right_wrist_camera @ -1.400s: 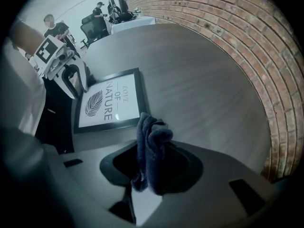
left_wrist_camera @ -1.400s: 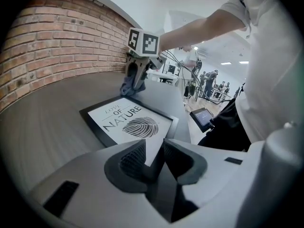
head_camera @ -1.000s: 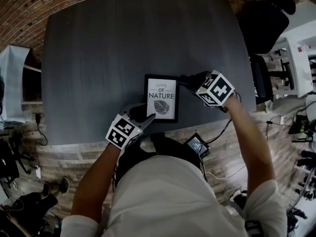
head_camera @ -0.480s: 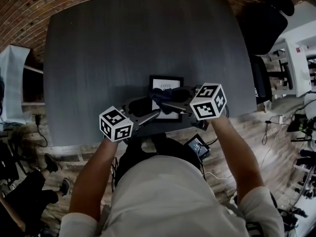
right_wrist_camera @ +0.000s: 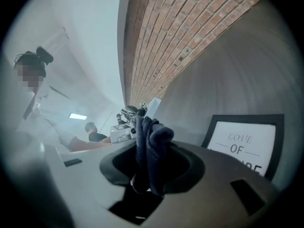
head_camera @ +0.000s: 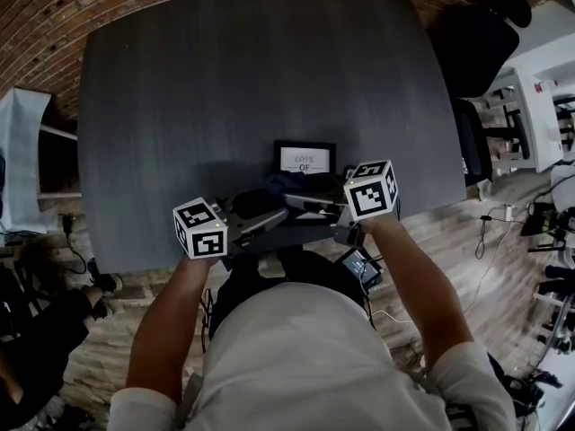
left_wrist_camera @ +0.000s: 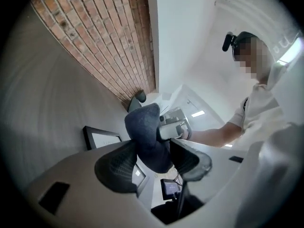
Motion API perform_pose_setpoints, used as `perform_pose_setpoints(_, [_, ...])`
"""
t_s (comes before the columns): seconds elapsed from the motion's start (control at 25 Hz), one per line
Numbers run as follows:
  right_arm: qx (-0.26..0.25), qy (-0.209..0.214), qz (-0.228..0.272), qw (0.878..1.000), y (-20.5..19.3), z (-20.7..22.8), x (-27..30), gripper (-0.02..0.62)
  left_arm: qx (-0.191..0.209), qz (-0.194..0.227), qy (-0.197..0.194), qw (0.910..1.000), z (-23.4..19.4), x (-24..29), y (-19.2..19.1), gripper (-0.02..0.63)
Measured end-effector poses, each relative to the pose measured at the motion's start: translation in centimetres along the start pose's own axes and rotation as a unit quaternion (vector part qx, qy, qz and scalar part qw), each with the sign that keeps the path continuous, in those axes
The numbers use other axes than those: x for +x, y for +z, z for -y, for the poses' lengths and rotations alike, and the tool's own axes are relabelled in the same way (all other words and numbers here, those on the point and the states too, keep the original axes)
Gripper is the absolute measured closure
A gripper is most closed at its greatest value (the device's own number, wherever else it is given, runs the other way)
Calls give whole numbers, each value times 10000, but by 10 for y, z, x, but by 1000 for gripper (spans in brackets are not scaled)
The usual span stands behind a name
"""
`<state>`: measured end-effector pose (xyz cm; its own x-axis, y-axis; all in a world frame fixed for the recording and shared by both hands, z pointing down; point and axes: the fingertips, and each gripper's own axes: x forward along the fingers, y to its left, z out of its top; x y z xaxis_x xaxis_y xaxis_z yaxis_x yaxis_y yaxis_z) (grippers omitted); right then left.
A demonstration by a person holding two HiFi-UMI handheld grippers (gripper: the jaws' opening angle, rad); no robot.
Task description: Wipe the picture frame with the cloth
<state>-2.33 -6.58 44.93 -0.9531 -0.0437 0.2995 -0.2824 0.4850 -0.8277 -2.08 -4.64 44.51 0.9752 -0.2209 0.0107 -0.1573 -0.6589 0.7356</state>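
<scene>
Now frame (head_camera: 305, 159) lengthwise away; left gripper (left_wrist_camera: 153, 158), just closing, and right gripper (right_wrist_camera: 151, 163) pinch cloth (left_wrist_camera: 142, 125).

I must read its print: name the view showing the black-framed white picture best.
The right gripper view: the black-framed white picture looks large, lettering legible. The head view shows just its small upper part; the left gripper view a dim corner.

Dark grey table (head_camera: 252, 79) against a red brick wall (head_camera: 49, 21), black office chair (head_camera: 476, 48) near its right corner.
</scene>
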Motion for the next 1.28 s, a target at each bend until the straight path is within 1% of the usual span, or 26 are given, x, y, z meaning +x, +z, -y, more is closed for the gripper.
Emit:
perform_pose_setpoints(0.08, [35,18,23,10000,-1,-1,2,465,-154,35,-89,9998,0,-2,0,393])
perform_pose_setpoints(0.16, [108,51,49,9999,-3,-2,1,466,-224,18,-154,9996,2,-1,-2,393])
perform_pose_setpoints(0.28, [354,121,255,9990,-2,-5,2,468,-260,42,-213,9994,2,-2,-2,388])
perform_pose_setpoints(0.4, [482,21,437,9979,-1,-1,3,469,-344,17,-176,9993,-2,-5,-2,394])
perform_pose_setpoints(0.52, [516,-127,577,9969,2,4,0,461,-408,70,-31,9991,-6,-5,-1,472])
perform_pose_setpoints(0.56, [485,-191,617,9967,4,5,-1,449,-421,119,9,9990,-7,-5,0,485])
perform_pose_setpoints(0.64, [376,-355,652,9965,5,8,-2,410,-376,175,116,9991,-10,-6,2,497])
perform_pose_setpoints(0.72, [229,-569,636,9961,4,14,-5,375,-250,179,327,9990,-18,-9,4,503])
perform_pose_setpoints(0.84, [74,-1002,643,9929,0,27,-15,371,21,99,838,9964,-39,-19,9,508])
perform_pose_setpoints(0.92, [-23,-1409,629,9880,-4,38,-25,382,357,-82,1354,9901,-57,-26,12,508])
perform_pose_setpoints(1.0, [-271,-2004,469,9782,-12,53,-37,429,772,-338,1926,9777,-75,-32,16,509])
perform_pose_setpoints(1.08, [-613,-2683,104,9613,-23,68,-50,486,1130,-544,2351,9639,-91,-36,23,509])
perform_pose_setpoints(1.12, [-782,-3011,-139,9503,-31,76,-56,511,1291,-633,2510,9573,-97,-37,27,509])
perform_pose_setpoints(1.16, [-919,-3295,-407,9388,-39,82,-62,524,1446,-725,2648,9506,-102,-36,31,509])
perform_pose_setpoints(1.2, [-1015,-3504,-675,9286,-49,86,-68,542,1594,-824,2770,9440,-108,-35,34,509])
perform_pose_setpoints(1.28, [-1128,-3715,-1127,9147,-69,90,-72,551,1868,-1041,2958,9310,-117,-29,37,509])
